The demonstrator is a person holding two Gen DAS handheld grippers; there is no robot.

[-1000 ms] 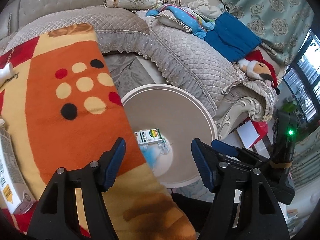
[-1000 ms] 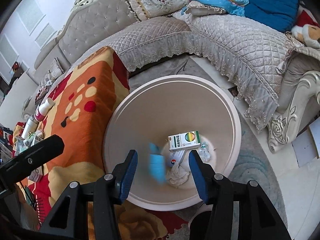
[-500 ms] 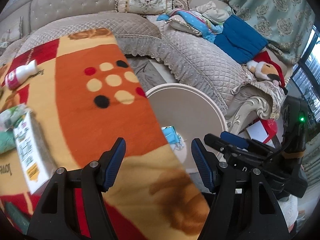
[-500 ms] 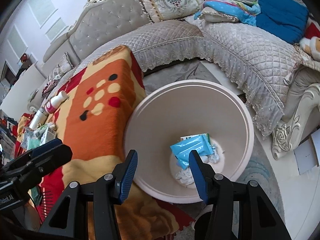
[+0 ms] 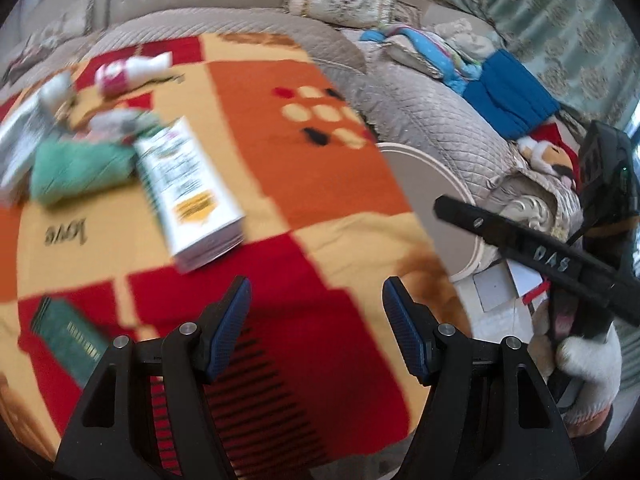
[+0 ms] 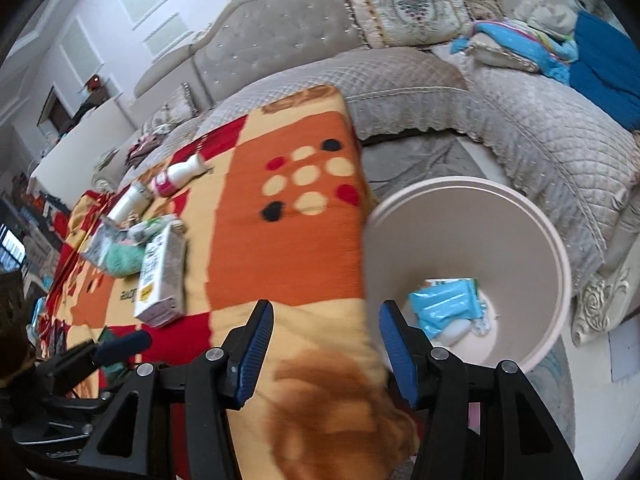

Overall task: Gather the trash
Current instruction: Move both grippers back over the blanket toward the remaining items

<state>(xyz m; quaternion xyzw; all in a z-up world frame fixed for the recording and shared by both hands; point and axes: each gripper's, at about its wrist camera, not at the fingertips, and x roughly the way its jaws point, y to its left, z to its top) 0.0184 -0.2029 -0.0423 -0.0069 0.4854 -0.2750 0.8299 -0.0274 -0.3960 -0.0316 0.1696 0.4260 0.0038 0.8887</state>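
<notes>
A round beige bin (image 6: pixel 520 216) stands on the floor right of the table; a blue packet (image 6: pixel 442 304) and other trash lie in its bottom. Its rim (image 5: pixel 448 176) shows in the left wrist view. On the orange and red tablecloth (image 5: pixel 304 168) lie a white carton (image 5: pixel 188 184), a green cloth (image 5: pixel 76 172), a pink and white bottle (image 5: pixel 128 72) and a dark green box (image 5: pixel 68 340). My left gripper (image 5: pixel 316 332) is open and empty over the cloth's near red patch. My right gripper (image 6: pixel 326 354) is open and empty over the table edge beside the bin.
A grey quilted sofa (image 6: pixel 500 104) curves behind the table and bin, with cushions, a blue blanket (image 5: pixel 508 100) and a stuffed toy (image 5: pixel 548 156). More bottles and a crumpled wrapper (image 6: pixel 100 240) lie on the table's far left. Papers (image 5: pixel 504 288) lie on the floor.
Both grippers swung left, away from the bin and over the table. The blue packet dropped from between the right fingers into the bin. The carton and other table items came into view.
</notes>
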